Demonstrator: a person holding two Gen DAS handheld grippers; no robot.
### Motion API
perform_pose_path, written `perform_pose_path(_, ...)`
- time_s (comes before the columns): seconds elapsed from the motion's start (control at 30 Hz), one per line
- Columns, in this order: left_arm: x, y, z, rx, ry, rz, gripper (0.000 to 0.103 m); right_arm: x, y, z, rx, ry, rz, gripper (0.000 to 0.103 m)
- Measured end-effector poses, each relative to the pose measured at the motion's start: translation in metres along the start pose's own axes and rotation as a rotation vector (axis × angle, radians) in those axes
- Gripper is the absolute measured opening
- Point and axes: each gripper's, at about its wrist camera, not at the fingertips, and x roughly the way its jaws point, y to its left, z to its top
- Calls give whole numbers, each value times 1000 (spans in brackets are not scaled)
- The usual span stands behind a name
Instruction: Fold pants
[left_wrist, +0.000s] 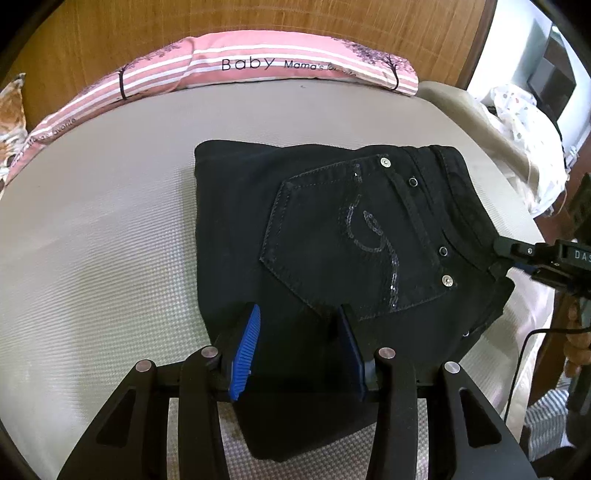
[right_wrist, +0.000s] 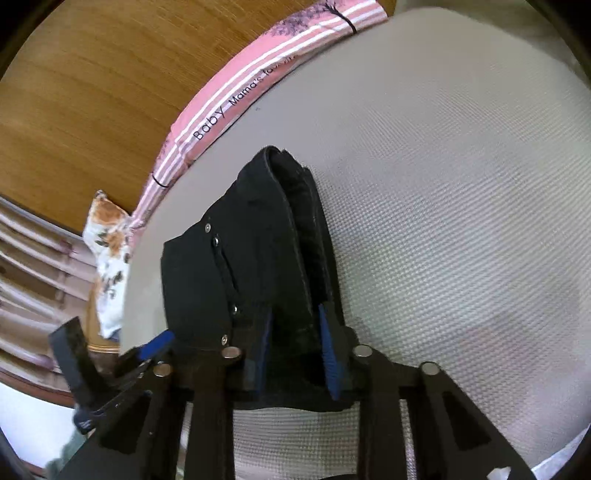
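Two grippers (left_wrist: 297, 314) (right_wrist: 295, 314) clamping folded black denim pants (left_wrist: 332, 229), waffle-textured mattress (left_wrist: 110, 240)

black gripper (left_wrist: 297, 314), blue ribbed pads (left_wrist: 245, 350)

Grey mattress (left_wrist: 92, 229) bears folded pants (left_wrist: 332, 229) (black)

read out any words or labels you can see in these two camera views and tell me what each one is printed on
"Baby": on the pink striped cloth at the far edge of the mat.
"Mama's", followed by a word cut off by a fold: same cloth, beside "Baby".
"DAS", cut off at the frame edge: on the right gripper, seen from the left wrist.
Sequin swirl on the pants pocket: decoration, no readable letter.
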Motion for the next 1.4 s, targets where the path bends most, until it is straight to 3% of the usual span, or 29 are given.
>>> perform_pose_path(0.4,-18,-4,-8,42,-7,50,44,-29,21,-14,-69,-58,-82,11)
perform_pose_path(0.53,-3,-8,-16,110,66,132,44,-12,11,-19,-66,-18,-135,10)
perform_pose_path(0.8,5,-2,-16,70,57,105,48,0,1,-18,-43,10,-142,13)
perform_pose_path(0.87,3,1,-15,51,55,87,48,-3,-1,-16,-24,8,-142,23)
perform_pose_path(0.93,-2,9,-12,10,45,48,48,-7,-1,-13,-18,6,-144,29)
perform_pose_path(1.17,-24,32,21,-46,-90,28,48,-30,21,14,-86,-91,-159,29)
perform_pose_path(1.4,-6,35,49,-41,-103,53,48,-4,53,57,-151,-100,-114,22)
